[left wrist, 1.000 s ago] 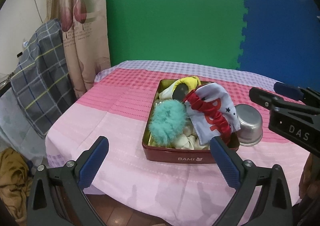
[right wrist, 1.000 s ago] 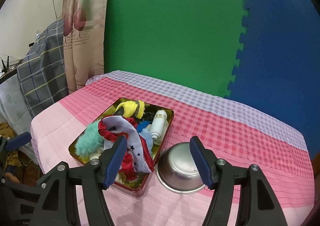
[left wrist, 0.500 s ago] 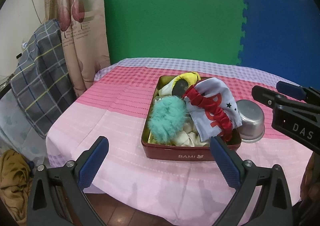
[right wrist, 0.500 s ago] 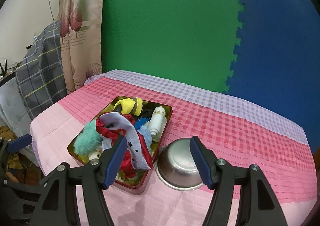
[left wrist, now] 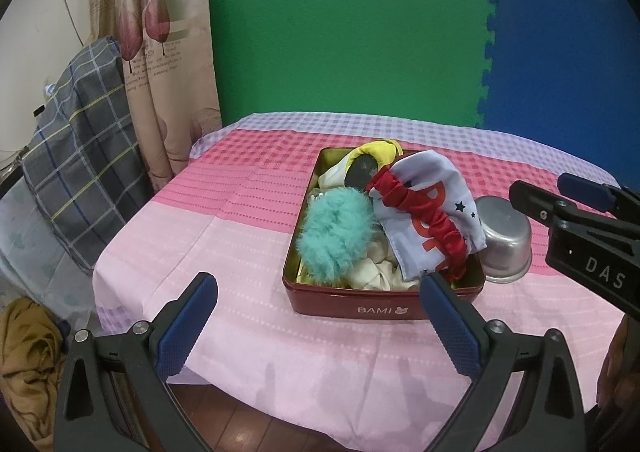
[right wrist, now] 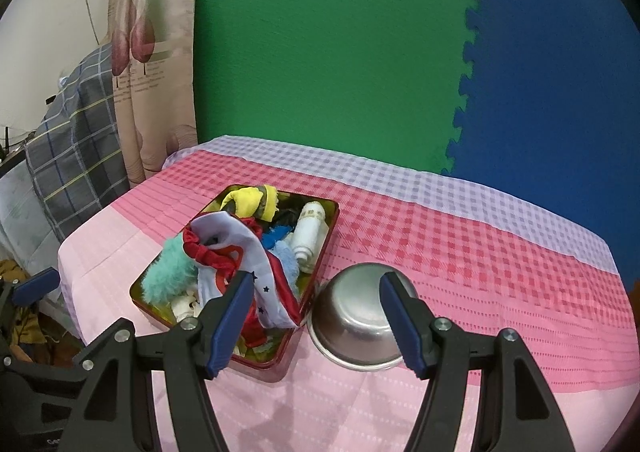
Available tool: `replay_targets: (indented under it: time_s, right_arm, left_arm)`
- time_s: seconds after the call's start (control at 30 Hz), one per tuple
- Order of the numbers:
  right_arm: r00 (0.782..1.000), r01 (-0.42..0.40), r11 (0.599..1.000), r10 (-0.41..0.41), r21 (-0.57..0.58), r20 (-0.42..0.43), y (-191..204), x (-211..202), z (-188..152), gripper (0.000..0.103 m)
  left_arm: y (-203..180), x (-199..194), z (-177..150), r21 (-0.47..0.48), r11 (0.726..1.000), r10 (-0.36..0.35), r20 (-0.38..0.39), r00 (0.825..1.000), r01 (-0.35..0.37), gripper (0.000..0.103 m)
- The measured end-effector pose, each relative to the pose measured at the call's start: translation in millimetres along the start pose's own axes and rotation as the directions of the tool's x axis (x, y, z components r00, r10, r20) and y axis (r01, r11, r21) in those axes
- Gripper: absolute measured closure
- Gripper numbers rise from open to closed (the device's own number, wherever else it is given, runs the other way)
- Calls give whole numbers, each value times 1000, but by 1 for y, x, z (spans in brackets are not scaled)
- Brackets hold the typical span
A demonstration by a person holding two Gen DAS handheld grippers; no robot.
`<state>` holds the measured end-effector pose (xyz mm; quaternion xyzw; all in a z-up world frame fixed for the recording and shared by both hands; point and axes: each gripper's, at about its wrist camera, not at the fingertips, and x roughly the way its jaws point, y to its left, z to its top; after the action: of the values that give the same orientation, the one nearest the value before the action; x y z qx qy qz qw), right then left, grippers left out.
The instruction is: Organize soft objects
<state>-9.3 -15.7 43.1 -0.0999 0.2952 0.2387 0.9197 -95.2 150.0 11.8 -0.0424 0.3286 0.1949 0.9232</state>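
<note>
A red tin (left wrist: 352, 306) marked BAMI sits on the pink tablecloth; it also shows in the right wrist view (right wrist: 280, 358). It holds a teal fluffy ball (left wrist: 334, 238) (right wrist: 166, 278), a grey cloth with red ruffled trim (left wrist: 426, 212) (right wrist: 240, 248), a yellow soft toy (left wrist: 378, 152) (right wrist: 250, 202), cream cloth (left wrist: 376, 272) and a white bottle (right wrist: 308, 234). My left gripper (left wrist: 318, 326) is open and empty, held before the tin's front. My right gripper (right wrist: 316, 326) is open and empty, above the tin's right edge and the bowl.
An upturned steel bowl (left wrist: 504, 238) (right wrist: 358, 326) stands right of the tin. The table's front edge (left wrist: 280, 400) drops to a wooden floor. A plaid-covered chair (left wrist: 80, 156) and a curtain (left wrist: 160, 52) stand at the left. Green and blue foam mats back the table.
Both grippers have drawn back and up a little, so the tin and bowl look slightly farther away. Nothing on the table has moved.
</note>
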Motion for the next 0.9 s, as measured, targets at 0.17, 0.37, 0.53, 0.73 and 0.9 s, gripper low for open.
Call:
replay_targets:
  time_s: [0.17,0.37,0.53,0.73,0.9]
  right_arm:
    - [1000,-4,1000,4,7,-5,-3,0,-1,36]
    - [1000,-8,1000,8,7,-6,-4,0,-2,36]
    - [1000,-9,1000,9,12,-11,-3,0,-2,36]
    - [1000,-9,1000,9,13,-11,-4,0,-3,36]
    - [1000,-7,1000,7,12,-14,-4,0,-3,36]
  left_arm:
    - [-1,1,-1,4,1000,0,-2,1000,0,2]
    - [-1,2,-1,6,1000,-3,-6,1000,3,2]
    - [-2,2,0,9,1000,0,-8,1000,0,2]
    - [-2,3,-1,12,1000,-4,-11,1000,4,2]
    - [-2,3,-1,10,1000,-3,-13,1000,3,2]
